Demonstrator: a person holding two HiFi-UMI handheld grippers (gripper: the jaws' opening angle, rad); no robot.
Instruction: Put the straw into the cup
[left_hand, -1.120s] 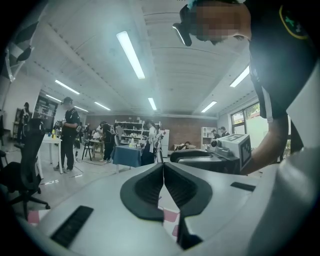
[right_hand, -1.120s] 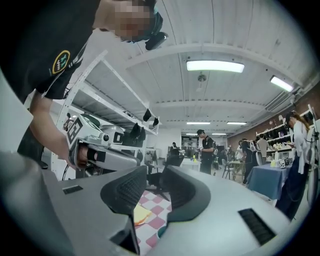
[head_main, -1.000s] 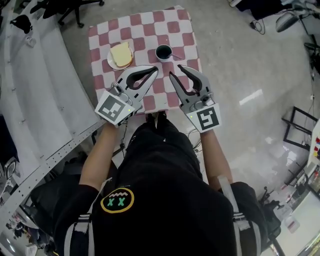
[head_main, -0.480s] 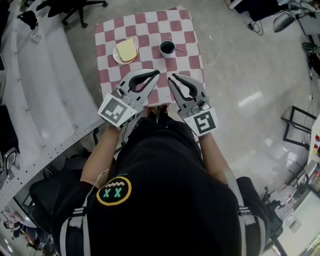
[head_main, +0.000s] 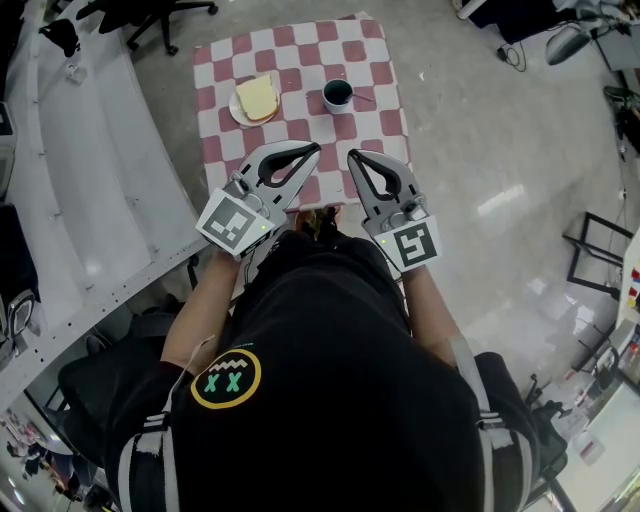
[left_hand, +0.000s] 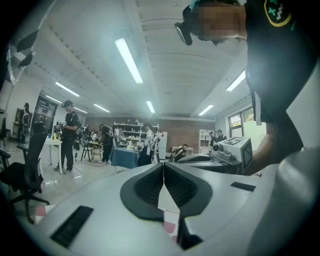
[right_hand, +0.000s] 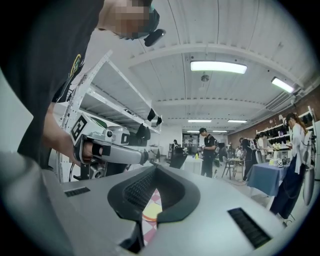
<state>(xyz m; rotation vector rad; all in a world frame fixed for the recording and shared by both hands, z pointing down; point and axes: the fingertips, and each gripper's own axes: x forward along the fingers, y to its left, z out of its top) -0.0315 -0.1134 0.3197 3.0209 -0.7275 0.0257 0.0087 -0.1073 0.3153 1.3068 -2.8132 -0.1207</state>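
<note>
A dark cup (head_main: 337, 95) stands on the far half of the red-and-white checked table (head_main: 380, 60). A thin dark stick (head_main: 362, 99), perhaps the straw, lies on the cloth just right of the cup. My left gripper (head_main: 316, 148) (left_hand: 163, 164) hovers level over the table's near edge, shut and empty. Beside it my right gripper (head_main: 352, 155) (right_hand: 155, 167) is also shut with nothing in it. Both sit well short of the cup. Only the checked cloth and part of a plate show through the jaw gaps in the gripper views.
A white plate (head_main: 235, 105) with a yellow slab (head_main: 258, 96) sits left of the cup. A white shelving rack (head_main: 90, 200) runs along the left side. An office chair base (head_main: 150, 15) stands at the top left. Shiny floor lies to the right. People stand far off.
The right gripper's jaws went from wide open to shut, with nothing caught. Both grippers drew back from the cup toward the table's near edge.
</note>
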